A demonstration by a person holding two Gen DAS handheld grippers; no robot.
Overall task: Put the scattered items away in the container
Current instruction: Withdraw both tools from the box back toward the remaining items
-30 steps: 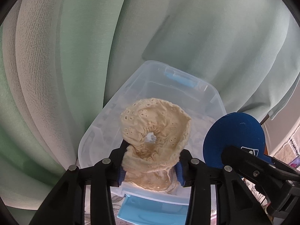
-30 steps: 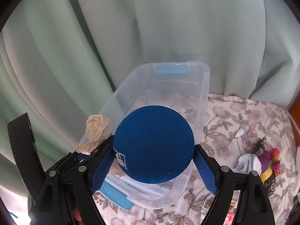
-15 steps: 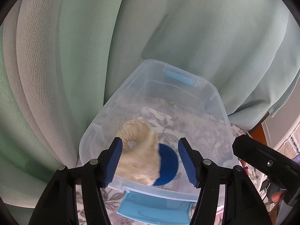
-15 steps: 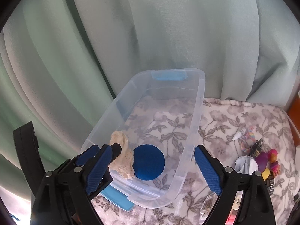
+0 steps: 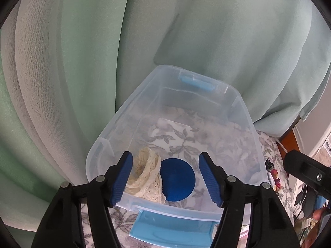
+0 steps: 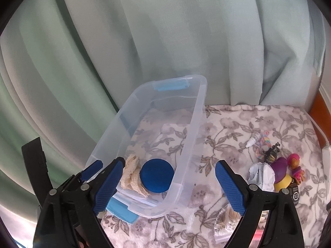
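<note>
Your L gripper [image 5: 165,176] hovering over container [image 5: 242,107], jaws opening, nothing between pads. Your R gripper [image 6: 168,184] spread wide, holding nothing. Cream lace cloth [image 5: 148,174] & blue disc [image 5: 178,183] lying touching at container's near end. Other items [image 6: 277,171] sitting on floral blanket [image 6: 227,128] nr its right edge.

Container [image 5: 244,111] far half unobstructed
</note>
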